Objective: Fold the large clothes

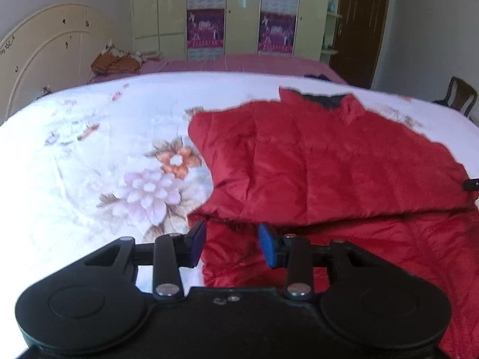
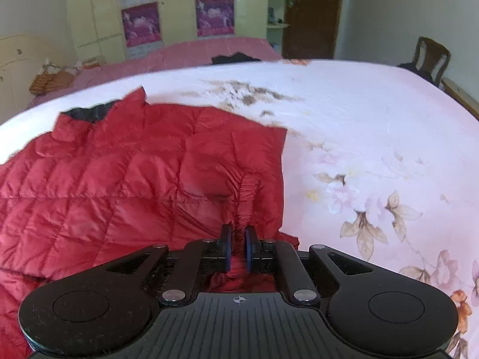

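Note:
A red quilted puffer jacket (image 1: 323, 161) lies on a floral bedspread (image 1: 89, 155), its dark-lined collar (image 1: 329, 100) at the far end. My left gripper (image 1: 232, 245) is open, its blue pads just above the jacket's near left edge, holding nothing. In the right wrist view the jacket (image 2: 113, 173) fills the left half, with one part folded over its body. My right gripper (image 2: 238, 248) is shut on a gathered bunch of red fabric at the jacket's right side, by a ruched cuff (image 2: 247, 197).
The white floral bedspread (image 2: 374, 137) extends right and left of the jacket. A pink sheet (image 1: 245, 62), a pillow pile (image 1: 116, 61) and a headboard (image 1: 45, 48) lie beyond. A wardrobe (image 1: 239, 12), a door (image 2: 314, 12) and a wooden chair (image 2: 429, 56) stand behind.

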`<state>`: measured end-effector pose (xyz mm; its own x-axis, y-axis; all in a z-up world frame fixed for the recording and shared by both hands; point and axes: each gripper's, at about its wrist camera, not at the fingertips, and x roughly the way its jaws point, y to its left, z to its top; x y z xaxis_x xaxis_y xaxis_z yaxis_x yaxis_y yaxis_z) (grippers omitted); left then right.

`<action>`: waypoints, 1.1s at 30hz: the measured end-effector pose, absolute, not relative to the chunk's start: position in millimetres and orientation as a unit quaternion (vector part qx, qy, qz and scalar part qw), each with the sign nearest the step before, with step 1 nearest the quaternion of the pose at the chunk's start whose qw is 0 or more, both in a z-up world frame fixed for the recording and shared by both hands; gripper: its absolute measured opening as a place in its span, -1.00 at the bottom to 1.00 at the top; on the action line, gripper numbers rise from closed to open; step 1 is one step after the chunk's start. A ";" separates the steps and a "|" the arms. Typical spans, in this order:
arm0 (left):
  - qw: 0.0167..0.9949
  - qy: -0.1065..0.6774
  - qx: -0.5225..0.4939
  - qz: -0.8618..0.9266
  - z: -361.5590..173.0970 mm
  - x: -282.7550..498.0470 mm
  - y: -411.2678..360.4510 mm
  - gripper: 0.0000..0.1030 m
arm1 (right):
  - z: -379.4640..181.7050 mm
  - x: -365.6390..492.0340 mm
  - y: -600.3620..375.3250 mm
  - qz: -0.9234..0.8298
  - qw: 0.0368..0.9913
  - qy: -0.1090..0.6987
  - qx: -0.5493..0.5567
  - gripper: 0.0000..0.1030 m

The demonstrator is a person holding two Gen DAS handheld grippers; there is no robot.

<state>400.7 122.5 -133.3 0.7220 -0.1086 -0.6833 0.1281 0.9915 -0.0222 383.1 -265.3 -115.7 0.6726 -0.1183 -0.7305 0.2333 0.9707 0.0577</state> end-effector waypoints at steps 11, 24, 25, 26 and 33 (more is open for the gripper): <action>0.936 0.350 0.009 -0.049 -121.9 446.4 119.8 -0.28 | -106.4 419.0 -275.6 -0.087 0.924 0.357 0.106 0.41; 0.929 0.364 0.034 -0.055 -151.6 490.2 95.8 -0.25 | -134.7 441.5 -284.0 -0.142 0.914 0.378 0.048 -1.00; 0.928 0.366 0.035 -0.055 -153.6 490.8 96.2 -0.25 | -135.8 442.7 -289.5 -0.153 0.911 0.378 0.053 -1.00; 0.927 0.369 0.035 -0.055 -156.0 491.8 96.1 -0.25 | -137.2 443.8 -295.0 -0.151 0.910 0.381 0.067 -1.00; 0.931 0.360 0.021 -0.055 -145.1 491.9 96.0 -0.28 | -113.6 438.9 -295.4 -0.119 0.925 0.347 0.104 -1.00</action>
<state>491.9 96.0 -145.1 0.7346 -0.0881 -0.6728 0.1177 0.9930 -0.0015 438.9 -295.4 -113.6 0.7311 -0.1481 -0.6660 0.2919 0.9502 0.1093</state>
